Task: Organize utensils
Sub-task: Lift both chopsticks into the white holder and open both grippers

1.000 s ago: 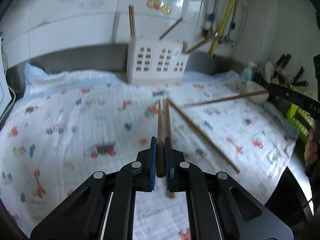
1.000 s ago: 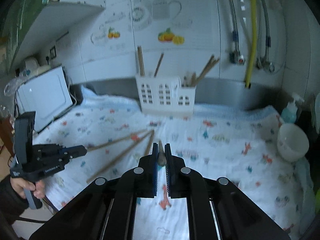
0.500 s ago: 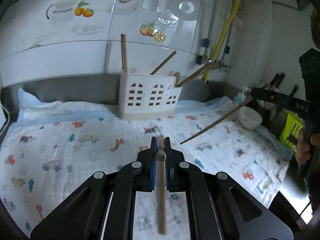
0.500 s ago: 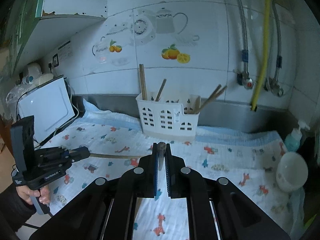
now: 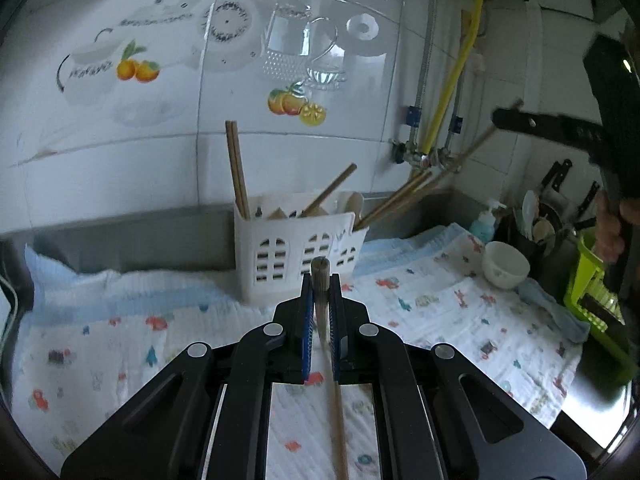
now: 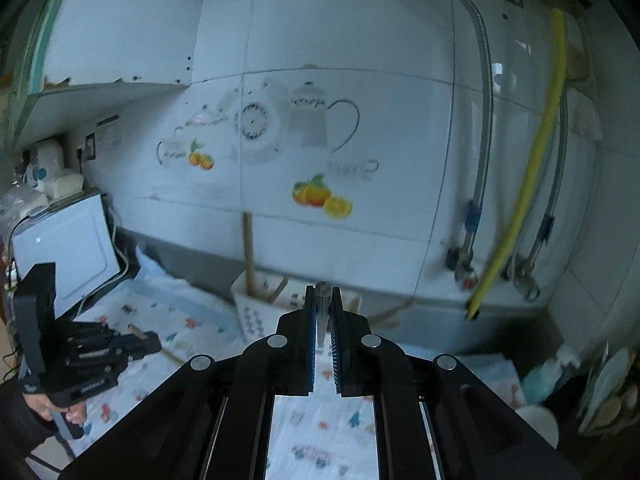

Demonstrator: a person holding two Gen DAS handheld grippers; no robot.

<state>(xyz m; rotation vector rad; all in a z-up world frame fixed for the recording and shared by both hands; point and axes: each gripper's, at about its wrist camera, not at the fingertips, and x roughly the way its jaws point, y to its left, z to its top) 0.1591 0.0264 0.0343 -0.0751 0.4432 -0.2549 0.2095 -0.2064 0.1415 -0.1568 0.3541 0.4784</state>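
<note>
cloth (image 5: 460, 312): white with small coloured prints, covers the counter.
holder (image 5: 296, 252): white slotted utensil holder at the far wall, several chopsticks leaning in it.
bowl (image 5: 505, 265): white, far right on the cloth.
left gripper (image 5: 320, 294): clenched on a wooden chopstick (image 5: 335, 400), raised over the near cloth.
right gripper (image 6: 323, 310): clamped on another chopstick end (image 6: 322, 289), raised before the wall.

A white cloth (image 5: 460, 312) printed with small red, blue and orange figures. The utensil holder (image 5: 296, 252) is white; brown wooden chopsticks (image 5: 237, 168) stand inside. Wall tiles (image 5: 296, 104) show orange fruit.
</note>
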